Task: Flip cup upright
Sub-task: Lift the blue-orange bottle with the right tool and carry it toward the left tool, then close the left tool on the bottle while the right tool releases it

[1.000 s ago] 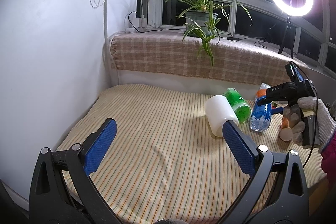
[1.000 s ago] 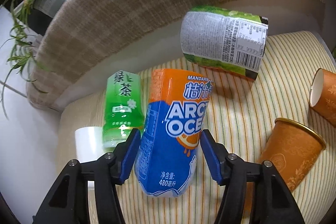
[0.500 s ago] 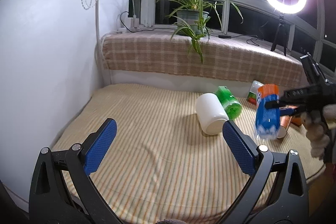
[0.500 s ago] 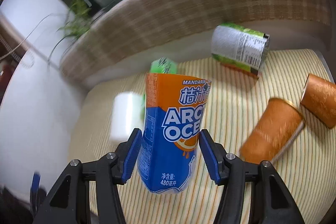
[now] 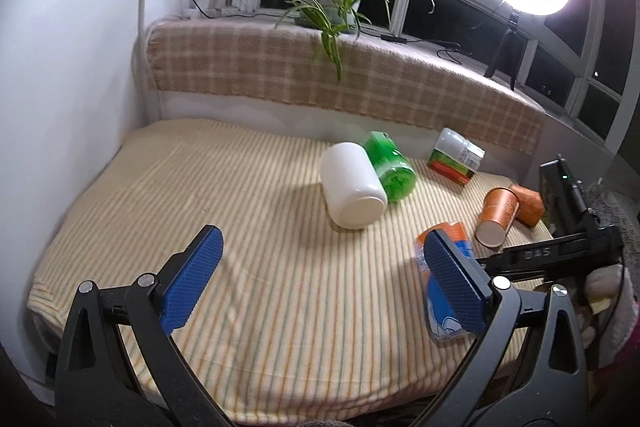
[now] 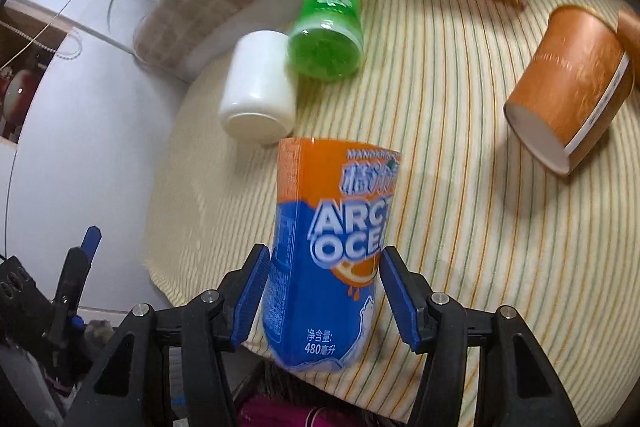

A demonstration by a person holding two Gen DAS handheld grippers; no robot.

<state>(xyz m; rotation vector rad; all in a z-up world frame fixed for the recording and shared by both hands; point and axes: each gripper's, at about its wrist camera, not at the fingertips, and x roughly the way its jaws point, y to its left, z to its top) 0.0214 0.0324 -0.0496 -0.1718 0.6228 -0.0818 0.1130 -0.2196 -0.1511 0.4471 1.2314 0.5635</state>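
Fingers (image 6: 256,291) of the right gripper (image 6: 324,301) clamp the orange-and-blue cup (image 6: 332,251); the left gripper (image 5: 324,287) gapes wide, holding nothing.
Beyond that cup on the striped cloth (image 6: 440,187) lie a white cup (image 6: 258,87), a green cup (image 6: 328,35) just beside it, and an orange paper cup (image 6: 568,87).

In the left wrist view the left gripper's right finger (image 5: 454,283) hides most of the orange-and-blue cup (image 5: 442,247). In the right wrist view that cup's (image 6: 332,259) brand lettering runs out of sight round its side, the green bottle's (image 6: 328,35) label is blurred, and the second orange paper cup (image 6: 631,31) is cut off by the edge.
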